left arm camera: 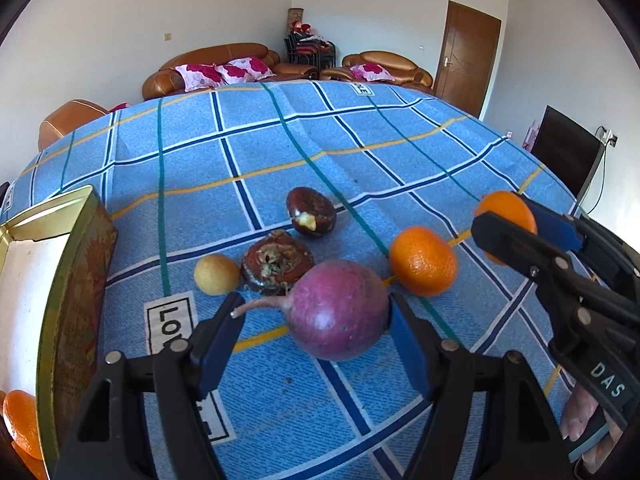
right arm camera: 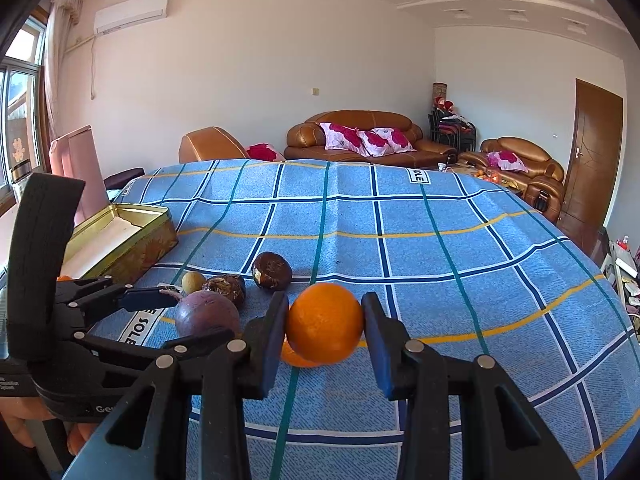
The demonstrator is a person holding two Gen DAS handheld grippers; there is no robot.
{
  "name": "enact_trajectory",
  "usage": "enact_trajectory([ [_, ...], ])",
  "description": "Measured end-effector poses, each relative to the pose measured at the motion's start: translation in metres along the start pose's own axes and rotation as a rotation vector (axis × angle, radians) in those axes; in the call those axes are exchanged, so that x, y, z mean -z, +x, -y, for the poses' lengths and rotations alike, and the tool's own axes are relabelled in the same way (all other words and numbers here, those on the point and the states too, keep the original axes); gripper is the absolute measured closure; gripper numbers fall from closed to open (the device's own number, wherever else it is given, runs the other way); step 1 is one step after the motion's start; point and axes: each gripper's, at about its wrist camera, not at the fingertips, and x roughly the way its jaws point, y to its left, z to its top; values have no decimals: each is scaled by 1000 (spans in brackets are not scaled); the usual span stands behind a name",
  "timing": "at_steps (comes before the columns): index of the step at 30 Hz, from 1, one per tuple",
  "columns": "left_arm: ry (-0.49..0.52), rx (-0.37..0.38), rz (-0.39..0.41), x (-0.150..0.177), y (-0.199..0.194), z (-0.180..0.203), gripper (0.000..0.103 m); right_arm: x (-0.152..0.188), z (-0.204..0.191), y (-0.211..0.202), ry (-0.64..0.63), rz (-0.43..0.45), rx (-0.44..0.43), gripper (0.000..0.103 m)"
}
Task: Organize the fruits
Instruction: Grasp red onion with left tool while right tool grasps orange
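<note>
A round purple fruit (left arm camera: 338, 312) with a long stem lies on the blue checked cloth between the jaws of my left gripper (left arm camera: 312, 312). The right pad sits against the fruit and the left pad stands clear of its body, so the gripper is open. My right gripper (right arm camera: 324, 322) is shut on an orange (right arm camera: 324, 320), held above the cloth to the right. A second orange (left arm camera: 424, 260) lies beneath it. A small yellow fruit (left arm camera: 216, 274) and two dark brown fruits (left arm camera: 276, 264) (left arm camera: 310, 212) rest just beyond the purple one.
An open gold tin box (left arm camera: 76, 280) with a white inside stands at the left of the table. Another orange (left arm camera: 20, 424) shows at the lower left beside it. Brown sofas (right arm camera: 352, 136) stand past the far edge, and a dark screen (left arm camera: 568, 148) off the right side.
</note>
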Motion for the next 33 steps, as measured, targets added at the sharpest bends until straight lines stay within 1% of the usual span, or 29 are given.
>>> enact_trajectory([
  [1,6,17,0,0,0,1,45,0,0,0,-1,-1,-1,63],
  [2,21,15,-2,1,0,4,50,0,-1,0,-1,-1,-2,63],
  [4,32,0,-1,2,-1,6,50,0,0,0,0,-1,-4,63],
  [5,31,8,-1,2,-2,6,50,0,0,0,1,-1,-5,63],
  [9,3,9,10,5,-7,-1,51,0,1,-1,3,3,-6,63],
  [11,-5,16,40,6,-13,-3,51,0,0,-1,3,4,-6,63],
  [20,-37,-17,156,13,-39,-10,51,1,-1,-9,-9,44,-31,63],
  [28,-20,-74,254,16,-56,-5,51,1,-4,-16,-25,82,-53,63],
  [33,-14,-104,297,18,-64,-4,51,1,-6,-20,-36,104,-64,63],
])
